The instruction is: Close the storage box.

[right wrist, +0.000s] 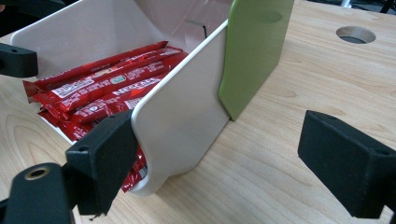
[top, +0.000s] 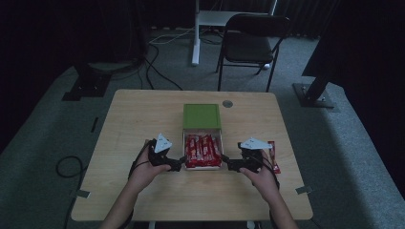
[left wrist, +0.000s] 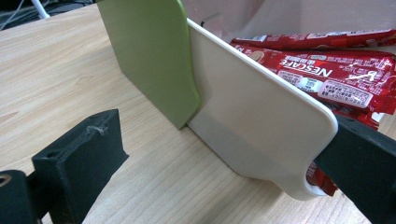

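White box (top: 203, 166) of red sachets (top: 203, 150) sits mid-worktop (top: 143, 114), green lid (top: 202, 116) behind; left hand-held gripper (top: 180, 164) and right hand-held gripper (top: 226, 163) both gape wide, each straddling a side wall.

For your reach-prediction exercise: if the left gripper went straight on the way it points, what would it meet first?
The left gripper straddles the white box side wall; going on, it would probably meet that wall first, one jaw nearing the red sachets.

A light wooden table (top: 143, 114) carries a white box (top: 202, 167) at centre and one red sachet (top: 273, 157) at three o'clock.
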A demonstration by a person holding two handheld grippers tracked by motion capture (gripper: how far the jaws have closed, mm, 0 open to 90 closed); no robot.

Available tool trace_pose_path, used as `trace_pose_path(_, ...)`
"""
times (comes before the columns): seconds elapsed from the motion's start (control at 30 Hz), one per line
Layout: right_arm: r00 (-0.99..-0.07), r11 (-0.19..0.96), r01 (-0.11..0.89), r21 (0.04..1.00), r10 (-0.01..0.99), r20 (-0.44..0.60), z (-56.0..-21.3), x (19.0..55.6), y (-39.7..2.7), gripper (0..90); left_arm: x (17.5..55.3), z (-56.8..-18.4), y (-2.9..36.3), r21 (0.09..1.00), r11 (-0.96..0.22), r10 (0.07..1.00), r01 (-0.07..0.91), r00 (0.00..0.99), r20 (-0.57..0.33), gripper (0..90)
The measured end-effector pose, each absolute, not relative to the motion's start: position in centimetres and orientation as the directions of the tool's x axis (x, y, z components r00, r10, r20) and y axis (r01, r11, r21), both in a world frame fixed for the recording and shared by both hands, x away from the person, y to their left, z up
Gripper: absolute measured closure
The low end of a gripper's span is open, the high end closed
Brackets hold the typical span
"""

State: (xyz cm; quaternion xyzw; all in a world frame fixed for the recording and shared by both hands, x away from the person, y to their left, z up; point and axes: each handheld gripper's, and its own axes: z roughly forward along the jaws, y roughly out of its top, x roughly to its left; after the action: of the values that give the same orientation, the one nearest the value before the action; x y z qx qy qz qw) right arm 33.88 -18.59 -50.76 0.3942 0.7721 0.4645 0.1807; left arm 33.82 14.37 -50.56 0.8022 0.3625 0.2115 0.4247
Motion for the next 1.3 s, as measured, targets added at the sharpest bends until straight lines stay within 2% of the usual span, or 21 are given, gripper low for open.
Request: trace_pose_path(1.3, -0.6, 0.237, 0.454, 0.859, 0.794, 0.098, -50.3, 36.7, -18.5, 11.4, 36.1, -50.0, 14.2, 0.834, -0.366, 0.78, 0.413, 0.625, 0.033, 3.1)
